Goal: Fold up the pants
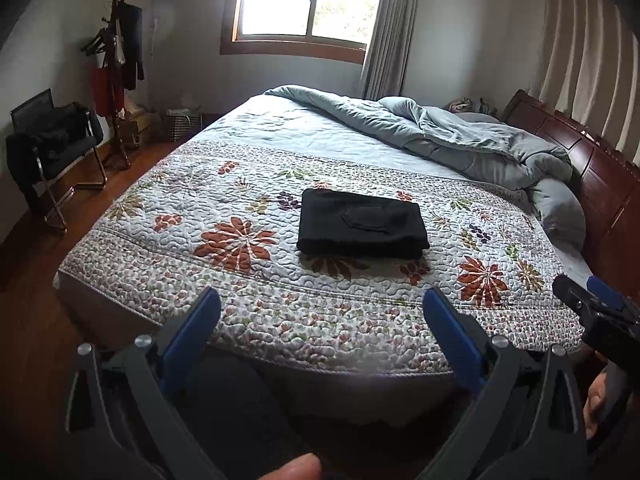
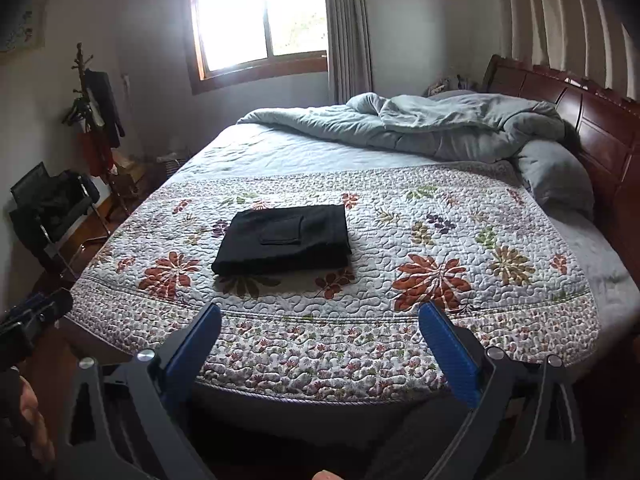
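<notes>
Already the black pants (image 1: 362, 224) lie folded in a neat rectangle on the floral quilt (image 1: 256, 304) — little seems left. Left gripper (image 1: 320, 312) and right gripper (image 2: 320, 328) are wide apart, empty, at the bed's edge.

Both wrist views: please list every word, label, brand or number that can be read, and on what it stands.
None can be read.
Black folded pants: pocket visible, no label.
Floral quilt: pattern only.
Wall picture: too blurred to read.
</notes>
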### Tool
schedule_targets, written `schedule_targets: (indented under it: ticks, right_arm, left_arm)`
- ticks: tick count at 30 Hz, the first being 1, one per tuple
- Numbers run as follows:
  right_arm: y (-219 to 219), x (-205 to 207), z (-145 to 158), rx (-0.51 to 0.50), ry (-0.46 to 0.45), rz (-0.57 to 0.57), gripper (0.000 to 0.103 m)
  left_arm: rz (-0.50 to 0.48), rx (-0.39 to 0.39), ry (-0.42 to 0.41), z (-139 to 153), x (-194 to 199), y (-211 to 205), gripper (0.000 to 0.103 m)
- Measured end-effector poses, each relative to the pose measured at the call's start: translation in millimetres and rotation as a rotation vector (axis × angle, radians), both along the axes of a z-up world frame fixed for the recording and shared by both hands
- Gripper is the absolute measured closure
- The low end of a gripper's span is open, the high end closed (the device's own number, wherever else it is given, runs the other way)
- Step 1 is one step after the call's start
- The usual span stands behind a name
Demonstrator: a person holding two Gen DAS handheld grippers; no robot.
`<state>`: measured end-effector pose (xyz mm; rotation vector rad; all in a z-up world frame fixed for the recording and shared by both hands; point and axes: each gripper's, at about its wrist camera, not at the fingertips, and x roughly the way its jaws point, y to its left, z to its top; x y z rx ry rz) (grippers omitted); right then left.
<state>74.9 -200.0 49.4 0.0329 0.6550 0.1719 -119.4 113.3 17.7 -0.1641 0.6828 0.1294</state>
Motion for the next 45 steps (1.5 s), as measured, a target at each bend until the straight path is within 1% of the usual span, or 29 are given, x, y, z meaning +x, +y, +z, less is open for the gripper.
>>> schedule_targets:
  ticks: [3,6,10,12,14,16,20,24,29,33,37,41,45]
  right_arm:
    - [5.9,-24.3,16.8,-0.011,-0.040,-0.002,0.004]
    - [12.4,-42.7,26.6,-0.019,-0.056,0.016,0.004]
    - [17.3,-58.1,33.5,-0.056,-0.088,0.019,0.004]
    - [17.6,-60.6,33.6,-0.054,-0.090,0.022,0.004]
    - [17.0,-58.9,32.2,-0.048,-0.087,0.024,0.004]
    - [17.9,-55.9,30.7,-0.045,-0.079,0.033,0.004]
    - [20.2,-52.4,30.8,-0.043,-0.082,0.047,0.004]
    - [21.1,-44.1,29.3,-0.037,-0.075,0.053,0.004]
    - [24.0,-35.5,26.7,-0.033,-0.061,0.060,0.004]
    - [25.6,-26.8,21.9,-0.036,-0.041,0.059,0.004]
    - [27.2,-19.4,18.7,-0.036,-0.029,0.055,0.004]
    - [30.3,-12.5,14.3,-0.036,-0.013,0.054,0.004]
    - [33.3,-7.6,12.1,-0.034,-0.005,0.058,0.004]
  left_arm:
    - [-0.027,0.025,-0.011,12.0,-18.2,-12.9,0.003]
    - [-0.041,0.039,-0.010,19.4,-31.4,-23.7,0.003]
    - [-0.059,0.006,-0.012,21.9,-43.2,-29.2,0.003]
    - [-0.056,0.014,-0.017,21.8,-43.6,-30.3,0.003]
    - [-0.039,0.043,-0.023,21.7,-43.1,-31.8,0.003]
    - [-0.031,0.044,-0.018,20.9,-39.6,-30.6,0.003]
    - [-0.023,0.011,-0.015,22.1,-32.5,-23.3,0.003]
    - [-0.021,0.007,-0.010,23.6,-25.7,-21.0,0.003]
    - [-0.024,-0.035,0.006,22.7,-16.2,-15.3,0.003]
    - [-0.002,-0.001,0.023,19.9,-8.4,-15.7,0.003]
    - [-0.017,0.000,0.033,19.4,-0.7,-16.6,0.003]
    - [0.014,0.036,0.032,18.8,3.7,-16.6,0.003]
    - [-0.007,0.022,0.027,19.4,9.1,-16.0,0.003]
